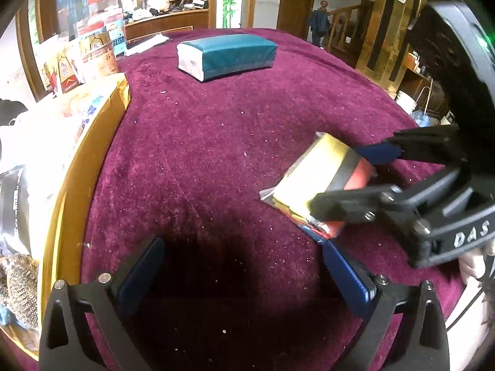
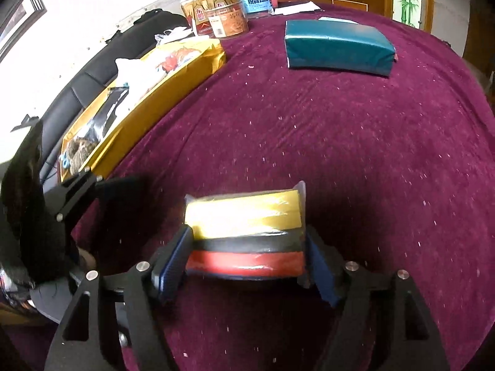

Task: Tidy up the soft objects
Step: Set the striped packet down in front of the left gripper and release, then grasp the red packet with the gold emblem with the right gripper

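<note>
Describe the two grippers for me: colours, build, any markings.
Both match. The left gripper has matte black angular arms with triangular cut-outs, silver pivot screws and ribbed blue pads on its jaws. The right gripper is built the same; the left wrist view shows white "DAS" lettering on its black body and a small green light on the round black housing behind it. No cables visible.

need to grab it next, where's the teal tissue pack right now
The teal tissue pack lies on the far side of the maroon tablecloth, beyond the right gripper, right of the snack jars.
</note>
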Demonstrator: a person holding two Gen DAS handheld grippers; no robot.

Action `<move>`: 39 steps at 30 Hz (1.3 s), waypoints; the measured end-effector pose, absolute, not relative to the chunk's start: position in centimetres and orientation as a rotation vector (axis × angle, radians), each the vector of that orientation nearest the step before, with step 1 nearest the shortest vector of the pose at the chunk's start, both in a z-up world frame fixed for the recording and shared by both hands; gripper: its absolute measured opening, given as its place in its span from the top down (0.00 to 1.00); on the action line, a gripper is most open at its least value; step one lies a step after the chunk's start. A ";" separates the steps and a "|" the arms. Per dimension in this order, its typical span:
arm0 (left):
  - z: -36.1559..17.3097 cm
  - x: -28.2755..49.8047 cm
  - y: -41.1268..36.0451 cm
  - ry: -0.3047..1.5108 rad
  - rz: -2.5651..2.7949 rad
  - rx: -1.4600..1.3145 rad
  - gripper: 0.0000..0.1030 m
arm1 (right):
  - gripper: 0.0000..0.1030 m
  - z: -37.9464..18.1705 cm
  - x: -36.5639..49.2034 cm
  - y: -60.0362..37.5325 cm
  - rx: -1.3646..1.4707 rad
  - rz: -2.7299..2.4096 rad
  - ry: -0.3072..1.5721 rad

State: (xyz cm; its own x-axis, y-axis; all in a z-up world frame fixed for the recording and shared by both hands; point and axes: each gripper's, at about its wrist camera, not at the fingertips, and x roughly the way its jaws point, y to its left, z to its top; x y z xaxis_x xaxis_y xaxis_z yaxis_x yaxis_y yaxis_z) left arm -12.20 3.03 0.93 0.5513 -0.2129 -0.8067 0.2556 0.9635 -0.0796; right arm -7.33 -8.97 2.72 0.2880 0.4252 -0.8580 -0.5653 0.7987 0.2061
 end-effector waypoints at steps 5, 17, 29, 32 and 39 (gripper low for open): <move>0.9 -12.2 3.0 0.945 -0.264 0.050 0.01 | 0.29 2.8 -8.7 -10.3 -0.142 0.634 1.104; 0.8 -12.4 2.9 0.946 -0.255 0.062 0.01 | 0.28 6.0 -11.7 -14.9 0.005 0.479 1.011; 1.0 -12.4 3.6 0.932 -0.285 0.009 0.01 | 0.28 6.3 -11.0 -16.1 0.088 0.400 0.989; 1.1 -12.4 3.9 0.929 -0.304 -0.019 0.01 | 0.28 6.5 -9.3 -16.2 0.081 0.380 0.995; 2.6 -9.7 5.2 0.928 -0.483 -0.231 0.01 | 0.23 10.7 0.9 -15.6 0.116 0.340 0.948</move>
